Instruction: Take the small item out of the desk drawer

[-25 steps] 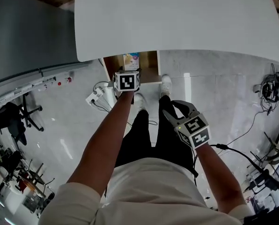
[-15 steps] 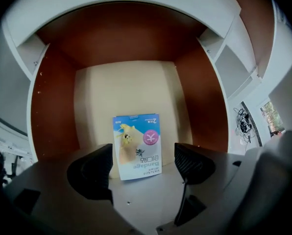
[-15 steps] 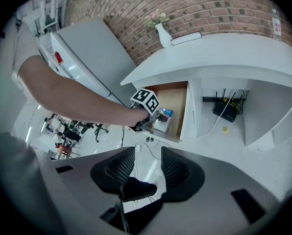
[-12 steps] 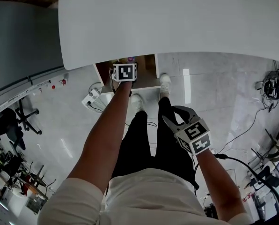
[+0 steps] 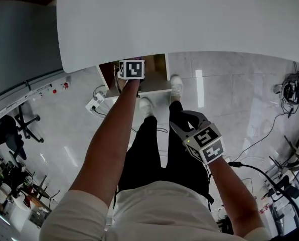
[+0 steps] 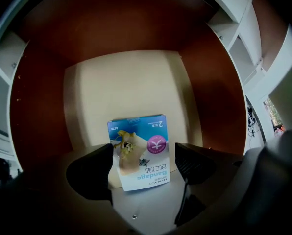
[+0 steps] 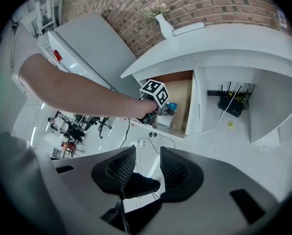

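Observation:
The small item is a blue and white bandage box (image 6: 140, 151) that stands on the pale floor of the open wooden drawer (image 6: 126, 92). My left gripper (image 6: 143, 161) reaches into the drawer and is open, with a dark finger on each side of the box and a gap to each. In the head view only the left gripper's marker cube (image 5: 131, 69) shows at the drawer mouth (image 5: 157, 64), under the white desk (image 5: 189, 19). My right gripper (image 5: 185, 118) hangs low over the person's legs. Its jaws are closing with nothing between them.
A white power strip (image 5: 97, 104) with cables lies on the floor left of the drawer. The person's white shoes (image 5: 177, 88) stand just before it. A black router (image 7: 231, 102) sits under the desk, a vase (image 7: 163, 24) on top. An office chair (image 5: 26, 122) stands far left.
My left gripper has gone further into the drawer, under the desk edge, and the box no longer shows in the head view. The right gripper has hardly moved.

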`<act>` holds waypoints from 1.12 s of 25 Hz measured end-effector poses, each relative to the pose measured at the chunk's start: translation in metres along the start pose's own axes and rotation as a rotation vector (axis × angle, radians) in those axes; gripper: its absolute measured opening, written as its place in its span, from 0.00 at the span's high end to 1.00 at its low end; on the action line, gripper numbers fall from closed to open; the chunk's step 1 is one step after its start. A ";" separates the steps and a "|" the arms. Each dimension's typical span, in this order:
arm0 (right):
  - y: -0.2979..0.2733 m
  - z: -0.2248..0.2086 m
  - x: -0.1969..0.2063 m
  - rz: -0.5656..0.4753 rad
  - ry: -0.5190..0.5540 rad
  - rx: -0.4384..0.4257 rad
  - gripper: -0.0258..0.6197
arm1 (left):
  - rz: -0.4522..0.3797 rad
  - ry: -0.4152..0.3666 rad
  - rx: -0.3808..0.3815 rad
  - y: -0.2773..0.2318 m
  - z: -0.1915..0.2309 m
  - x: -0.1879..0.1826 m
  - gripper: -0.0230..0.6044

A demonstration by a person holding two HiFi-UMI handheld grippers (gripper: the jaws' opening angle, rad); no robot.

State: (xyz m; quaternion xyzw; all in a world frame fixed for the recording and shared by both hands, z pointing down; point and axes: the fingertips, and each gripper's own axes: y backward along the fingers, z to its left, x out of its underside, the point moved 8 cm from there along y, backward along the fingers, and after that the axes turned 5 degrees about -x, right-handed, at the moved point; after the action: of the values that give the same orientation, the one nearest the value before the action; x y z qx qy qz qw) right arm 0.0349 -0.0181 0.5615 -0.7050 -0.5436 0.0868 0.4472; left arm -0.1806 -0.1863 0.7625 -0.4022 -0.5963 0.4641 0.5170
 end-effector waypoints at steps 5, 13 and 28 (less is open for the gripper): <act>0.001 -0.006 0.011 0.006 -0.024 -0.006 0.70 | -0.008 0.046 -0.069 -0.003 -0.002 0.005 0.36; 0.006 -0.011 0.014 0.005 -0.034 -0.022 0.71 | 0.024 0.127 -0.115 -0.006 0.011 0.008 0.34; 0.004 -0.019 0.018 0.020 -0.028 -0.038 0.72 | 0.022 0.156 -0.069 -0.024 0.015 0.009 0.34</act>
State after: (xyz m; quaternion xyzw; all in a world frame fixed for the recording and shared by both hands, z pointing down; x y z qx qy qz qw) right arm 0.0565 -0.0131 0.5767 -0.7174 -0.5443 0.0911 0.4251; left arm -0.1970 -0.1857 0.7875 -0.4612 -0.5653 0.4165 0.5425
